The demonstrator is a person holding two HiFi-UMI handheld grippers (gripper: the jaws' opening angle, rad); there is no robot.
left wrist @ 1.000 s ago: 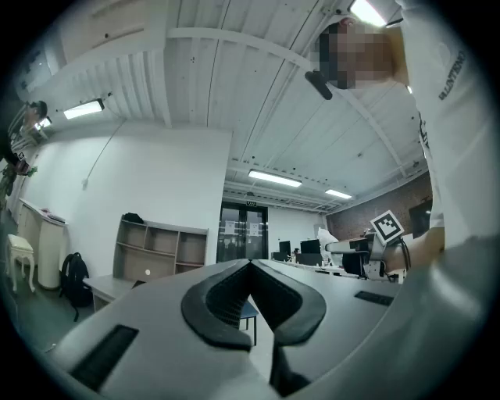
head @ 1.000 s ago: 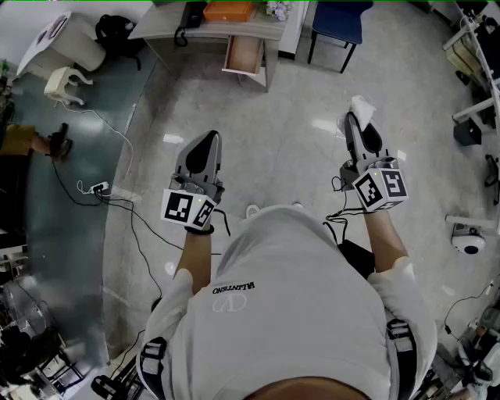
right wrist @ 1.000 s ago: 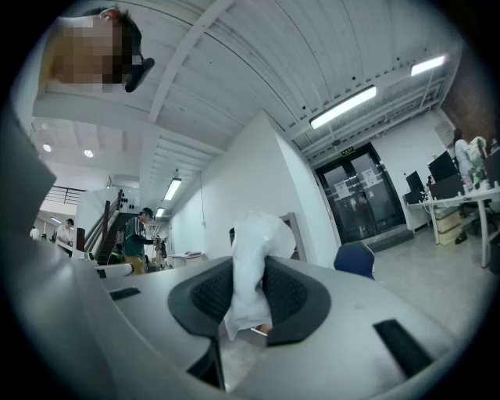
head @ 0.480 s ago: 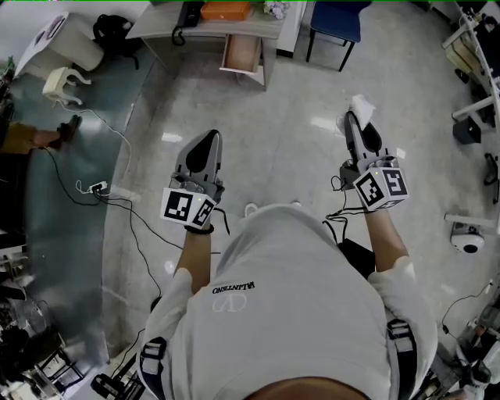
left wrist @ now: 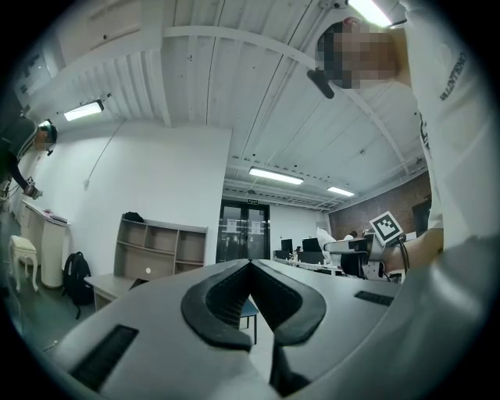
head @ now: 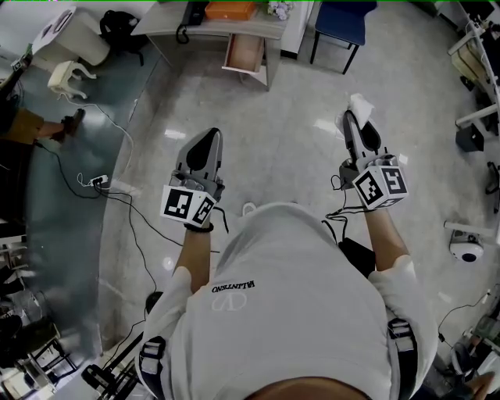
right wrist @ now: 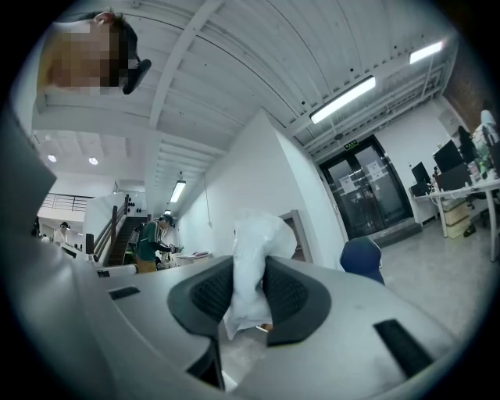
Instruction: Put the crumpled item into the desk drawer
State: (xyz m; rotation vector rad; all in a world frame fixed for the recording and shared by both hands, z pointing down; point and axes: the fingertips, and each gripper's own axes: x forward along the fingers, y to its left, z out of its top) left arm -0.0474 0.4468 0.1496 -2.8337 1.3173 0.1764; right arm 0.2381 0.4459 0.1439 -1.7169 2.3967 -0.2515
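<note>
The crumpled item is a wad of white paper point(head: 362, 105); my right gripper point(head: 352, 119) is shut on it at waist height over the floor. In the right gripper view the white paper point(right wrist: 258, 234) stands up between the dark pads, pinched by my right gripper point(right wrist: 250, 267). My left gripper point(head: 208, 141) is held level at the left with its jaws shut and nothing in them; in the left gripper view the tips of my left gripper point(left wrist: 251, 264) meet. The desk point(head: 234, 30) stands far ahead at the top, its drawer point(head: 245, 53) pulled open.
A blue chair point(head: 341, 20) stands right of the desk, and an orange tray point(head: 229, 10) lies on it. A cable and power strip point(head: 98, 182) cross the floor at left, near a white stool point(head: 66, 79) and black backpack point(head: 117, 30). Furniture lines the right edge.
Both grippers keep their places, the paper still pinched in the right one. A person's shoe at the left edge has shifted up and to the right.
</note>
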